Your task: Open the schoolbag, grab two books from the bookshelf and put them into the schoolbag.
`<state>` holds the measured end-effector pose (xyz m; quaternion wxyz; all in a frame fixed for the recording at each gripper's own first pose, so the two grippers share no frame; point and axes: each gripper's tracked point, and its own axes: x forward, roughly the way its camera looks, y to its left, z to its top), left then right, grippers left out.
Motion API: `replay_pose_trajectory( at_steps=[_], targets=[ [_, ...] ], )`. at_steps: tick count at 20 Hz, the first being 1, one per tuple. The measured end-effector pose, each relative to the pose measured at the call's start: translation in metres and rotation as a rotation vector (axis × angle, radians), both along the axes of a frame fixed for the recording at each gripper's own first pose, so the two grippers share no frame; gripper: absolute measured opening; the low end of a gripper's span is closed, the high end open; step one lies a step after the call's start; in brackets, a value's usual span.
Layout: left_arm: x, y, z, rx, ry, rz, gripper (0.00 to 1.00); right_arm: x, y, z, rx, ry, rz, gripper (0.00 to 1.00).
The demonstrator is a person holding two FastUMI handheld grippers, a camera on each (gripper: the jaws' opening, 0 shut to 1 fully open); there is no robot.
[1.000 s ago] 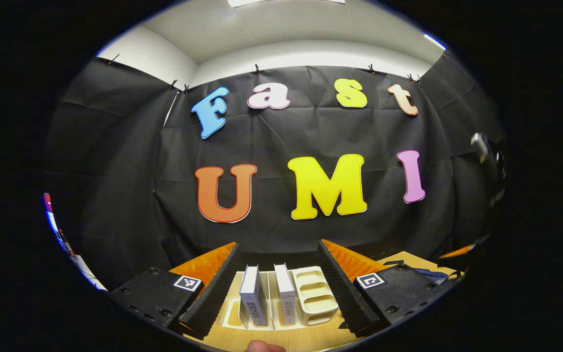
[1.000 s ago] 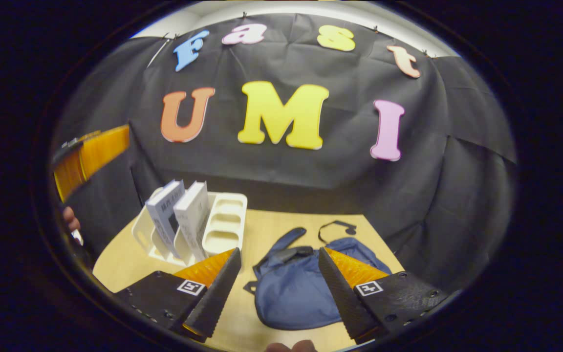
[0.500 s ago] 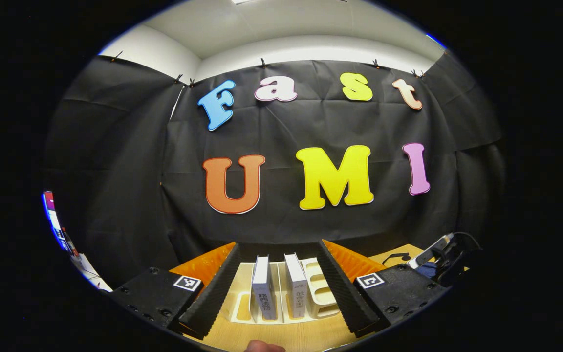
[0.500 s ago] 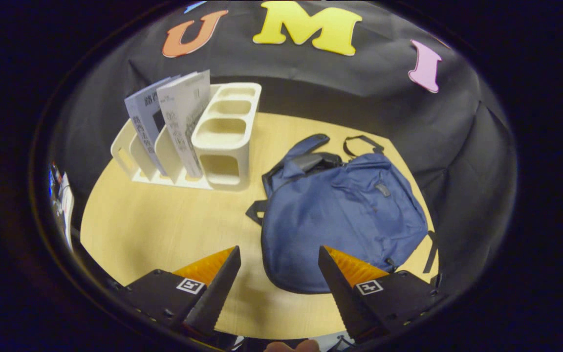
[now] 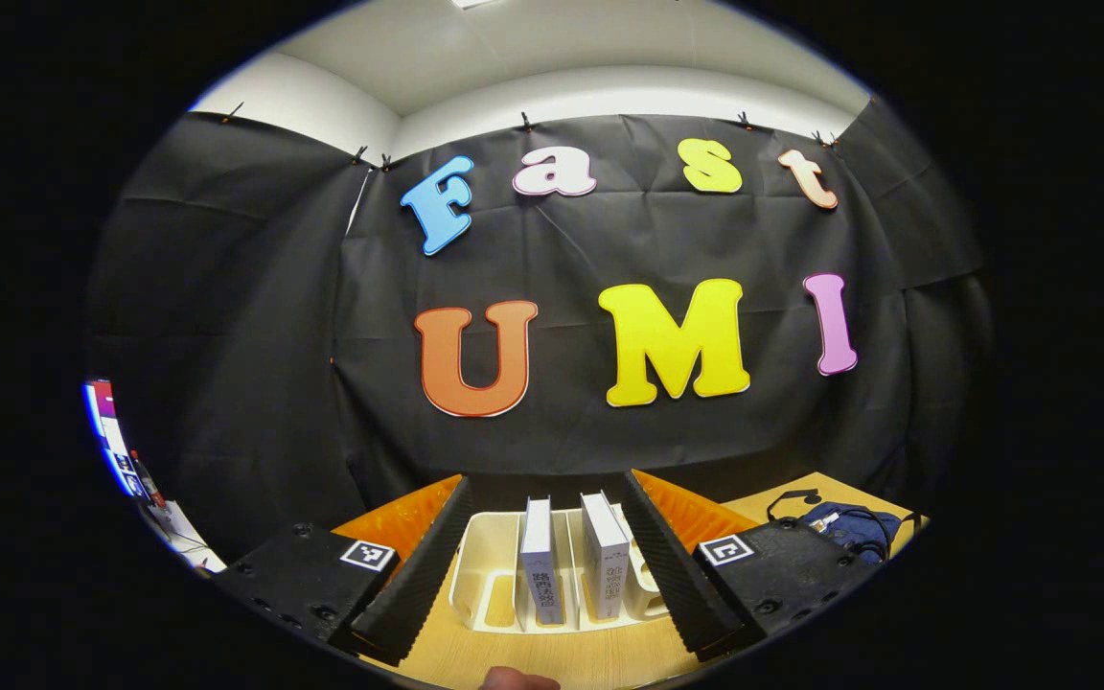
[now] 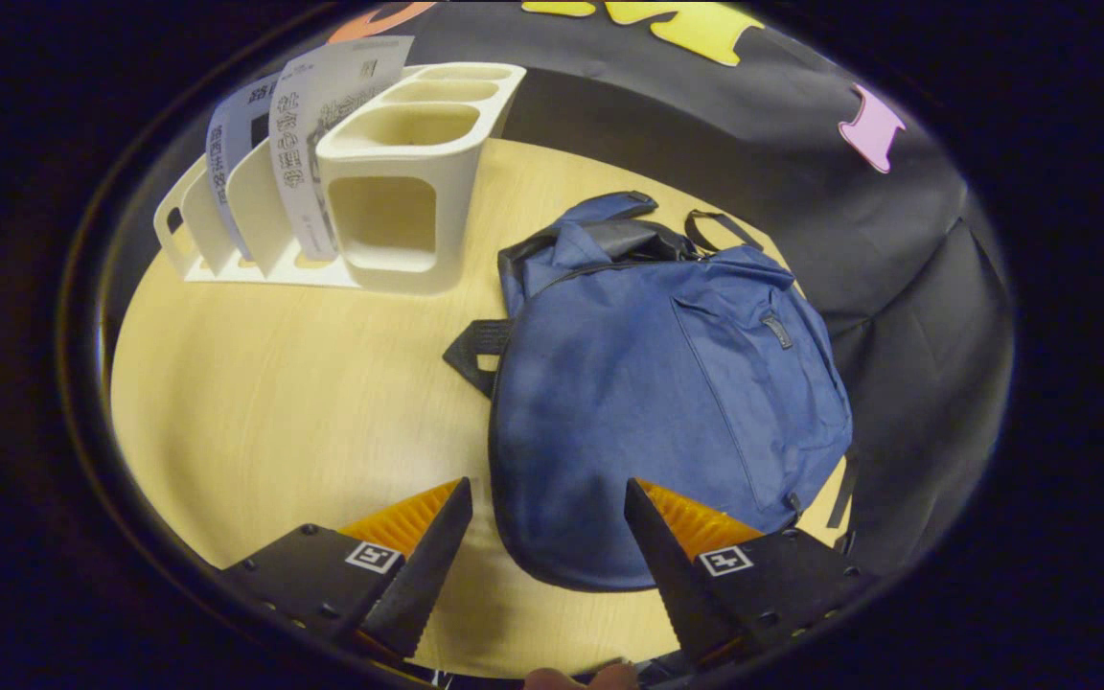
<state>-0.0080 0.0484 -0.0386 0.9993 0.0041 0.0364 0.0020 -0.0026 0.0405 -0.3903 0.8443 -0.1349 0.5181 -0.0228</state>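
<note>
A blue schoolbag (image 6: pixel 667 383) lies flat on the wooden table (image 6: pixel 274 383), its zip looking closed. My right gripper (image 6: pixel 547 498) hangs open above the bag's near edge. A cream bookshelf (image 6: pixel 399 192) stands at the table's back left and holds two upright books (image 6: pixel 308 125). In the left gripper view, my left gripper (image 5: pixel 547 494) is open and faces the bookshelf (image 5: pixel 490 589), with both books (image 5: pixel 538 561) seen between its fingers but farther off. The schoolbag (image 5: pixel 849 527) shows at the far right there.
The bookshelf has a pen-holder block (image 6: pixel 389 220) with open compartments on its right end. Black straps (image 6: pixel 475 350) stick out from the bag's left side and top. The booth's black cloth wall (image 6: pixel 897 259) closes off the table's back and right.
The right gripper has moved forward and down, closer over the schoolbag. The left gripper has drifted left a little, with the books sliding right between its fingers.
</note>
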Motion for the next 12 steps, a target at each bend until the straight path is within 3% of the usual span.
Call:
replay_pose_trajectory(
  at_steps=[9,10,11,12],
  targets=[
    [0.009,0.008,-0.009,0.005,0.017,0.011,0.99,0.014,-0.017,-0.013,-0.064,-0.001,-0.033,0.99],
    [0.011,0.007,-0.009,0.003,0.018,0.009,0.99,0.014,-0.018,-0.012,-0.059,0.000,-0.040,0.93],
    [0.012,0.007,-0.009,0.002,0.018,0.008,0.99,0.015,-0.019,-0.014,-0.054,0.000,-0.046,0.96],
    [0.014,0.005,-0.010,0.001,0.017,0.005,0.99,0.014,-0.019,-0.012,-0.044,0.001,-0.051,0.75]
  ],
)
